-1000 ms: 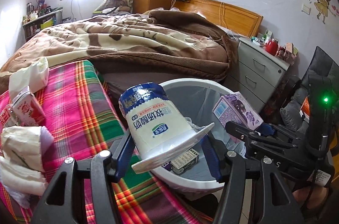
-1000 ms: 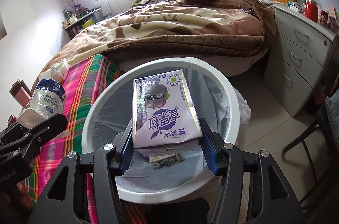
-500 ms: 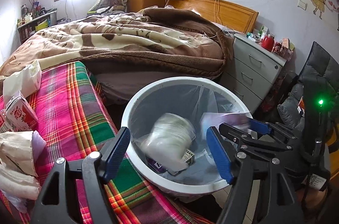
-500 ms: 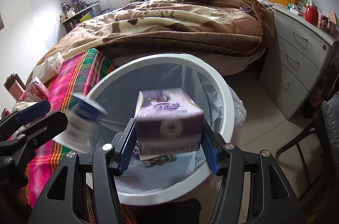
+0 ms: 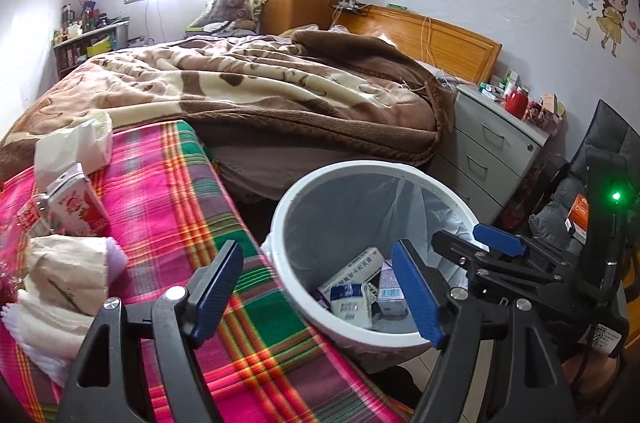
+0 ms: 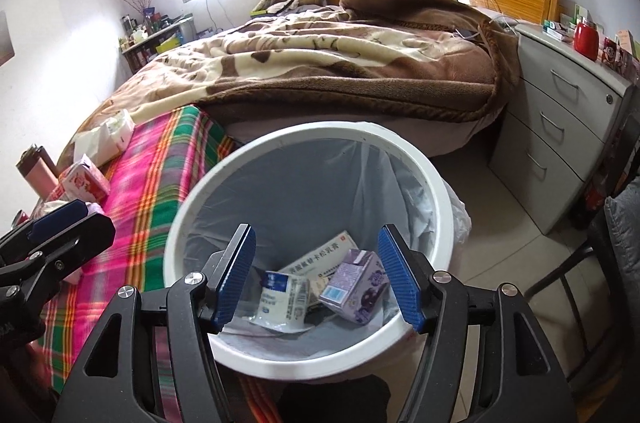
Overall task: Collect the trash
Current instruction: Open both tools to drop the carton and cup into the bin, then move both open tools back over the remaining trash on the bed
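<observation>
So both tools hang over the white trash bin (image 6: 434,183), and both are empty. The right gripper (image 6: 316,275) has its blue pads spread wide with nothing between them, poised straight above the bin's mouth, which is the natural spot for letting go of something. The left gripper (image 5: 316,293) is likewise released, its pads apart, straddling the bin's rim at about 8 o'clock where it meets the plaid cloth (image 5: 168,183).

Down on the liner lie the yogurt cup (image 6: 282,297) on its side, the purple milk carton (image 6: 358,285) tipped at its 3 o'clock, and a white medicine box (image 6: 320,255) flat behind them at 12 o'clock. They rest loose and touching, as dropped things do.

The bin stands hard against the edge of the cloth-covered surface, I reckon so that rubbish needs only a short carry. More remains there: a red and white drink carton (image 5: 78,205) at 10 o'clock from the left tool, crumpled tissues (image 5: 66,271) at 9 o'clock, and a tissue pack (image 5: 74,147) farther back. To my eye the left tool is nearest the tissues.
</observation>
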The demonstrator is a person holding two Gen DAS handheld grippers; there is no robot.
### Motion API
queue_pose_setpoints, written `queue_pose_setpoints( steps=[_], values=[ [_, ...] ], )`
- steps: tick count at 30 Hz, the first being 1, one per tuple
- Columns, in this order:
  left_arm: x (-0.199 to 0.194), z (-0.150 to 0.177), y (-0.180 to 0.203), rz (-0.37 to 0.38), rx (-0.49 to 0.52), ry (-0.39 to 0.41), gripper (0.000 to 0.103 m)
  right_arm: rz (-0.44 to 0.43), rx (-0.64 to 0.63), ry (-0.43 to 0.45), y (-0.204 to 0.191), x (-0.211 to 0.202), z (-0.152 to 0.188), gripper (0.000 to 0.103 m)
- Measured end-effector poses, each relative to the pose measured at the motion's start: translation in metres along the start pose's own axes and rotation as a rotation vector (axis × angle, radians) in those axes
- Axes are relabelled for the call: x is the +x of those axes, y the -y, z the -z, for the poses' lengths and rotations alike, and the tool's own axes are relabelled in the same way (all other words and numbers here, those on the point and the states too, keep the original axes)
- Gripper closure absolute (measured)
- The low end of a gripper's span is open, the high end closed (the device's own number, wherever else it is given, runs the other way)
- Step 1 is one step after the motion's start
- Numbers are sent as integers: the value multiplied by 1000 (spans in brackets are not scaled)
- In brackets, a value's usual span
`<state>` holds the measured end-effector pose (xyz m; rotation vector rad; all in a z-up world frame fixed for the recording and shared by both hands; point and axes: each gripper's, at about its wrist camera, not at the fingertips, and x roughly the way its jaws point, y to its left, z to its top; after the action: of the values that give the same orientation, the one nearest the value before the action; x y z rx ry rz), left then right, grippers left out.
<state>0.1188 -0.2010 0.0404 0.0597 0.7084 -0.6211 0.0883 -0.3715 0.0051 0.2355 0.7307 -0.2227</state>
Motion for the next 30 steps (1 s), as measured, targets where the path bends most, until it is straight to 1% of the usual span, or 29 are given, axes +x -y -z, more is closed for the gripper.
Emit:
queue_pose_setpoints(
  steps=[9,13,16,22,24,30],
  values=[
    [-25,4,-27,-51,-25,41,25,-50,-36,38,-28,-9,0,37],
    [-34,7,-39,-94,-30,58,24,-81,-52,49,-42,-10,2,37],
    [-41,9,-52,-103,-54,63,24,-111,-67,56,-53,-9,5,35],
    [-56,20,-84,-157,-95,79,24,-170,-100,87,-78,-11,10,34],
    [-61,23,-95,-187,-110,86,24,-196,-108,87,-85,-10,12,34],
    [-74,34,-135,-255,-181,95,24,-244,-189,48,-118,-2,17,34]
  ],
)
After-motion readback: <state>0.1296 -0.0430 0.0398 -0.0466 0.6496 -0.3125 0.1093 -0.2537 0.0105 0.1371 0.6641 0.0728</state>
